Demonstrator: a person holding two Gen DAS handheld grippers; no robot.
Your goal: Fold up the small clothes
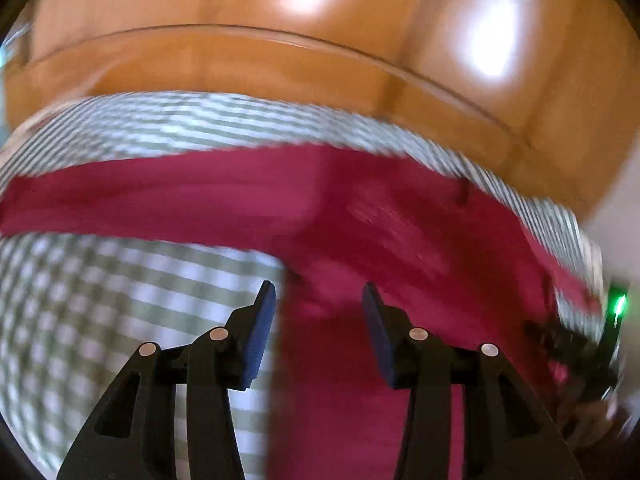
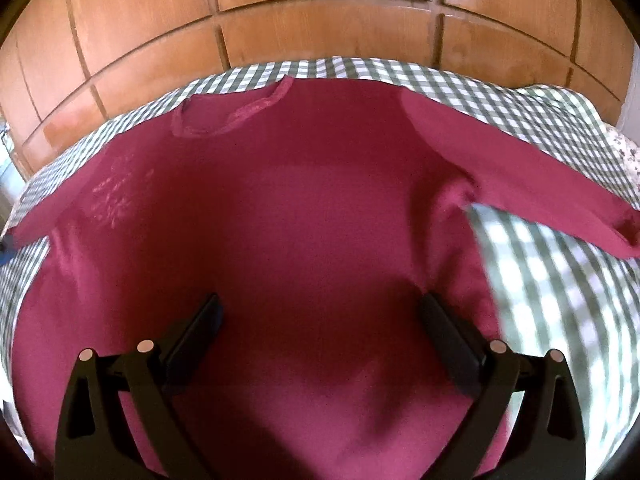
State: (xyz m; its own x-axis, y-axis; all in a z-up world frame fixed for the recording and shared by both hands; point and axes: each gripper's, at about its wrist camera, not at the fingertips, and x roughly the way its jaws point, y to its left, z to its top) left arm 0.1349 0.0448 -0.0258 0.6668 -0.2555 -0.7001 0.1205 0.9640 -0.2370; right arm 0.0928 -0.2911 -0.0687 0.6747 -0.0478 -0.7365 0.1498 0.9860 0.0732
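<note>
Checked cloth [image 2: 520, 92] under maroon shirt [image 2: 280, 208] | left hand-held gripper [image 1: 318, 300] released, over its edge | right hand-held gripper [image 2: 320, 312] released, above body

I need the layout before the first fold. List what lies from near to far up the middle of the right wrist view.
Right claw, open over the cloth → body of the maroon shirt → its neckline → green checked sheet → wooden panelling.
</note>
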